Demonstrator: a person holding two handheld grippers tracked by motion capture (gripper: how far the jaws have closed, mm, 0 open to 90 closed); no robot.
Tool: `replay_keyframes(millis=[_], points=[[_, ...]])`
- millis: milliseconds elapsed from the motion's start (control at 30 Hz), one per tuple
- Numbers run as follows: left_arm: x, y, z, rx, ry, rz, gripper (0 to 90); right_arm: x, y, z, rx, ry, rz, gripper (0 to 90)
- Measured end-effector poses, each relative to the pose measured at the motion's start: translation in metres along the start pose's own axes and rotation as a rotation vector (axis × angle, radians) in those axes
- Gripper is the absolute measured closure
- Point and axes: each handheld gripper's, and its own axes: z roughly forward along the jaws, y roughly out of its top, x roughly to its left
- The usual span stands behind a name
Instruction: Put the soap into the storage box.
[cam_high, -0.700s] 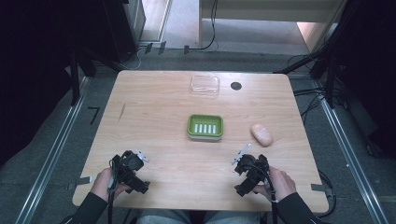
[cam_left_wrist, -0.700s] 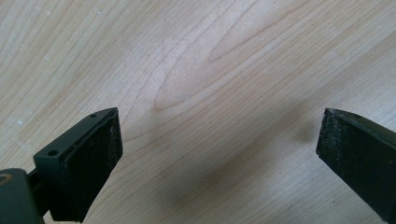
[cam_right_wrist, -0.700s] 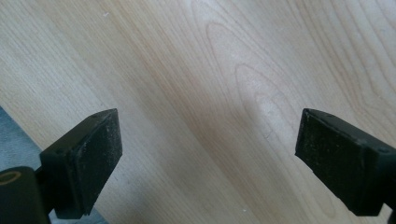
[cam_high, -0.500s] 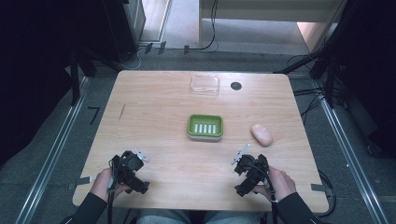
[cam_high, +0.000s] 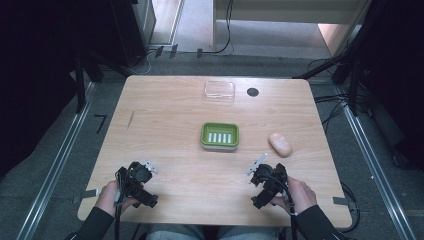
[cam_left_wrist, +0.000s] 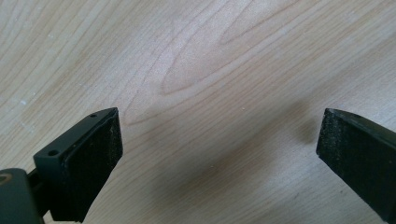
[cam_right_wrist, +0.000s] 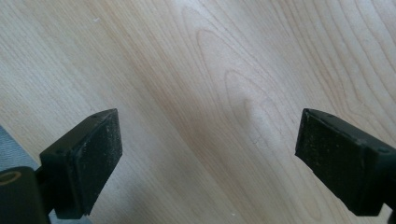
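Nearest the person, the left hand-held gripper (cam_high: 141, 179) rests low over the near left part of the wooden table (cam_high: 165, 130), held in the left hand (cam_high: 111, 196); its own view shows its jaws spread wide with only bare wood grain between them. The right hand-held gripper (cam_high: 265, 179) sits over the near right part of the table in the right hand (cam_high: 299, 194), its jaws likewise spread wide over bare wood, gripping nothing. Just ahead of the right hand-held gripper and a little to its right lies a pale pink oval soap (cam_high: 280, 144). Farther ahead, between the two hand-held grippers' lines, sits a green soap dish (cam_high: 220, 136) with a slotted white insert. Beyond that, near the far edge, lies a clear plastic lid (cam_high: 219, 90), and just right of it a small dark round hole (cam_high: 252, 92) in the table.
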Motion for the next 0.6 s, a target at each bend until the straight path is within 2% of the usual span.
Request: replay_keyframes(millis=[167,300,367,600], points=[[-0.001,0.004,0.001,-0.004,-0.004,0.006,0.8,-0.005,-0.003,0.000,-0.011,-0.001,0.001,7.9],[0.002,0.001,0.002,-0.006,-0.009,-0.001,0.8,-0.009,0.000,-0.004,-0.039,-0.021,0.005,7.9],[0.002,0.000,0.002,-0.009,-0.007,-0.001,0.8,-0.010,0.001,-0.004,-0.046,-0.016,0.013,7.8],[0.002,-0.002,0.002,-0.009,-0.011,-0.007,0.8,-0.017,-0.001,-0.005,-0.050,-0.025,0.031,7.8]])
